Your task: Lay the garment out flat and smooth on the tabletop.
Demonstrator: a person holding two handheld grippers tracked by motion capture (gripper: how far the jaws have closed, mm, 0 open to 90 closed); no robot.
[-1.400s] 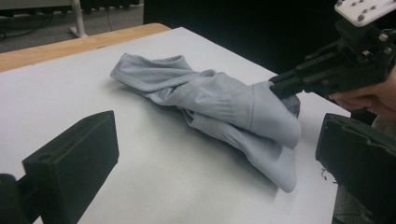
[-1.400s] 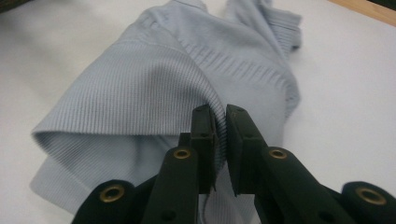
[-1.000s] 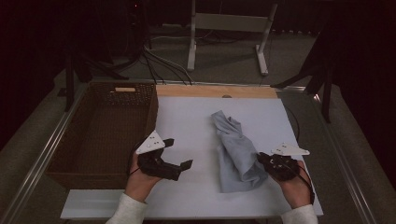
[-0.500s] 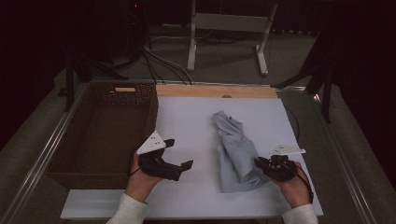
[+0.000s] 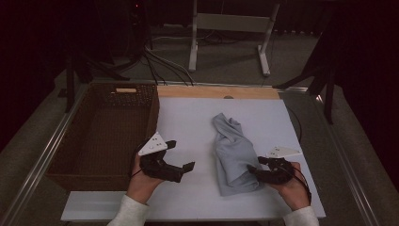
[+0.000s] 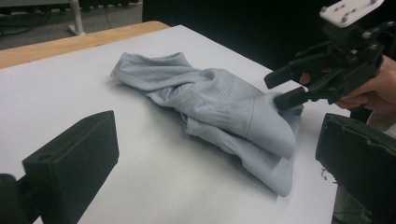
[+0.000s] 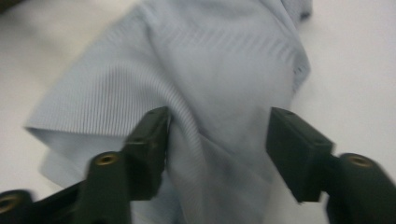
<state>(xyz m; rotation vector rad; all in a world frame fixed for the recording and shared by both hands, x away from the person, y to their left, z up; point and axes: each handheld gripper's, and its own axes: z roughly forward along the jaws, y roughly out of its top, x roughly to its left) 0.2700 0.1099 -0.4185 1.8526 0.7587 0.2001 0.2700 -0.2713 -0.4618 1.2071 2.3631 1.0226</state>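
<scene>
Right gripper (image 5: pixel 254 170) jaws just spreading, straddling grey garment (image 5: pixel 233 153) fold near table (image 5: pixel 188 117) front-right corner, unpinched; left gripper (image 5: pixel 181 155) agape, waiting beside wicker basket (image 5: pixel 61 155).

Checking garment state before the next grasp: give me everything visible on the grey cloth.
The grey cloth is a pale blue-grey knit garment, finely ribbed, soft and crumpled. It lies bunched lengthwise on the white table, folded over itself, with a hemmed opening at its far end. The right gripper is at its near end; its jaws have just been opening and now stand apart, with a ridge of fabric between them and one pad against a fold. The left gripper is open and clear of it. The wicker basket sits apart.
</scene>
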